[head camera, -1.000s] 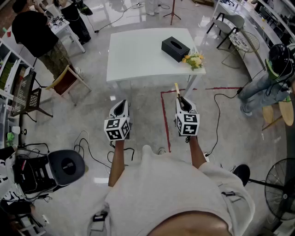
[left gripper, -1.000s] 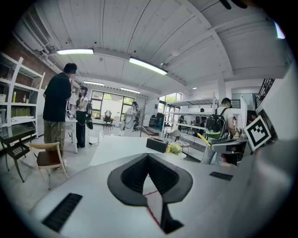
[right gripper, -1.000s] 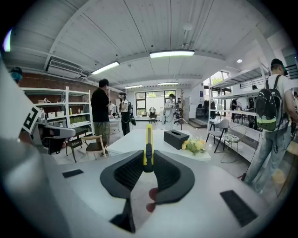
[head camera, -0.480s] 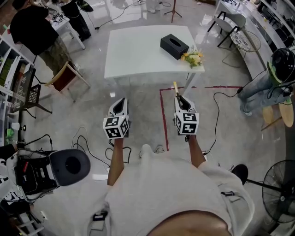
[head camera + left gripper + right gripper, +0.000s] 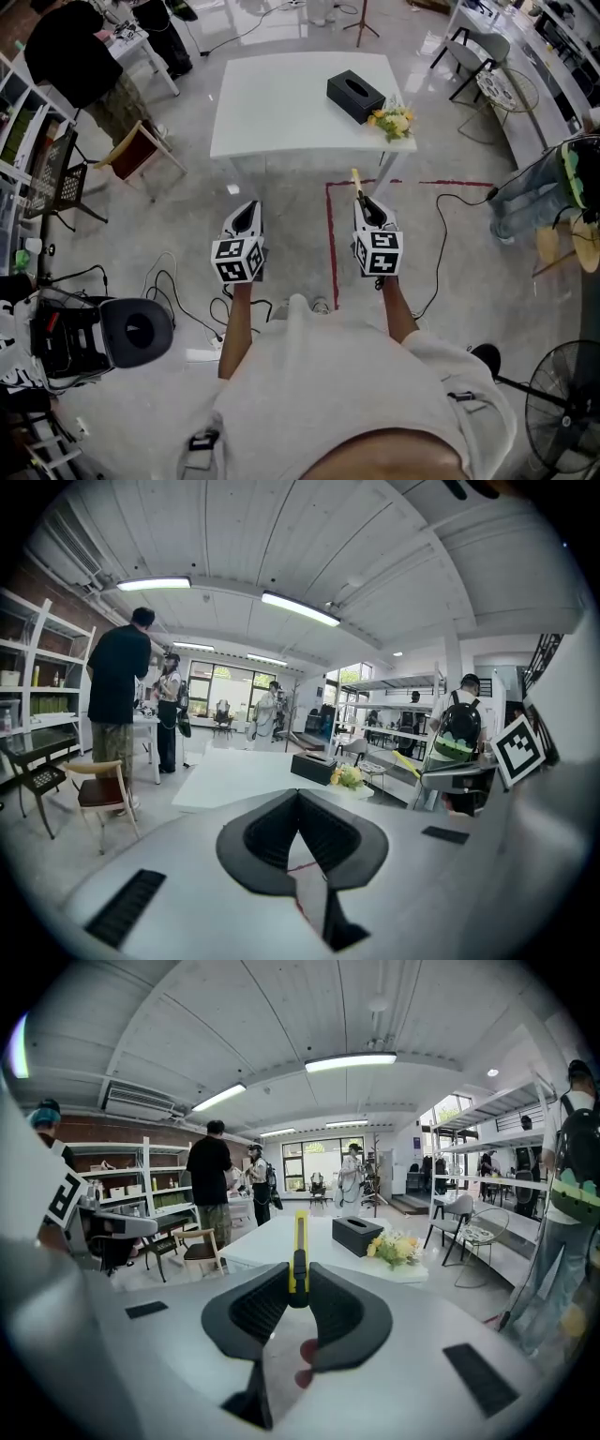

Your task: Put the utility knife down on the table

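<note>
A yellow and black utility knife [image 5: 298, 1255] stands between the jaws of my right gripper [image 5: 298, 1290], which is shut on it; its tip points toward the white table [image 5: 281, 1241]. In the head view the utility knife [image 5: 359, 184] sticks out ahead of the right gripper [image 5: 367, 208], short of the white table [image 5: 281, 103]. My left gripper [image 5: 247, 214] hangs level with it over the floor. In the left gripper view the left gripper [image 5: 298, 803] has its jaws closed tip to tip with nothing between them.
A black tissue box [image 5: 355, 96] and a small flower bunch [image 5: 394, 122] sit at the table's right side. Red tape [image 5: 332, 244] marks the floor. A wooden chair [image 5: 131, 159] and a person in black [image 5: 80, 70] are left; cables and a stool [image 5: 136, 333] lie near left.
The table has slid slightly up in the head view and the stool at near left has shifted; both grippers hold their pose, with the knife still gripped.
</note>
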The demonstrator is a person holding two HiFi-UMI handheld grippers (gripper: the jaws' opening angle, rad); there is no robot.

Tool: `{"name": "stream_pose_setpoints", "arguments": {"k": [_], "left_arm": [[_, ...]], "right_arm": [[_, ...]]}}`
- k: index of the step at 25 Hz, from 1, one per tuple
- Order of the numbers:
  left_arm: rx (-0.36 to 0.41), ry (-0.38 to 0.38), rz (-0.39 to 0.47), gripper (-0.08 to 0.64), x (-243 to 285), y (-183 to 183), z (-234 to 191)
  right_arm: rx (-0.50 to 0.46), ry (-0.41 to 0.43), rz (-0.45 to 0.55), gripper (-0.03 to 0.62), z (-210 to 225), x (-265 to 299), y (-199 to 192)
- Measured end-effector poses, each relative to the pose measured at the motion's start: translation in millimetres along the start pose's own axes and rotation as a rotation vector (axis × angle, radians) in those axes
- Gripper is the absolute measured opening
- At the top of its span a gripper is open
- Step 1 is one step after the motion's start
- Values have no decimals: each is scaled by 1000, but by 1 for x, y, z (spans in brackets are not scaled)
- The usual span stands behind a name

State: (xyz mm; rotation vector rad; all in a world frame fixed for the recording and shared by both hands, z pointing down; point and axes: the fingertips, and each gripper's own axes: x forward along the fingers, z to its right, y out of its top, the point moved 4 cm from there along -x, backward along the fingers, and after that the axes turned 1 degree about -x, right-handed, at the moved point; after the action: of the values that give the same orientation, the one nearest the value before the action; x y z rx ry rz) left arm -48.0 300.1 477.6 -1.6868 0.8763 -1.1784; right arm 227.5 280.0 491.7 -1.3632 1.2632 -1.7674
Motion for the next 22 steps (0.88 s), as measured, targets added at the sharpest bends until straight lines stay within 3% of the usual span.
{"name": "stream_pose_setpoints", "arguments": {"k": [12, 22], "left_arm": [[-13, -1, -17, 18, 20, 7, -8], [-13, -51, -4, 18, 80, 43, -54]], "right_arm": [[-17, 18, -25, 84, 0, 21, 11], [-25, -20, -21, 84, -9, 86, 49]]}}
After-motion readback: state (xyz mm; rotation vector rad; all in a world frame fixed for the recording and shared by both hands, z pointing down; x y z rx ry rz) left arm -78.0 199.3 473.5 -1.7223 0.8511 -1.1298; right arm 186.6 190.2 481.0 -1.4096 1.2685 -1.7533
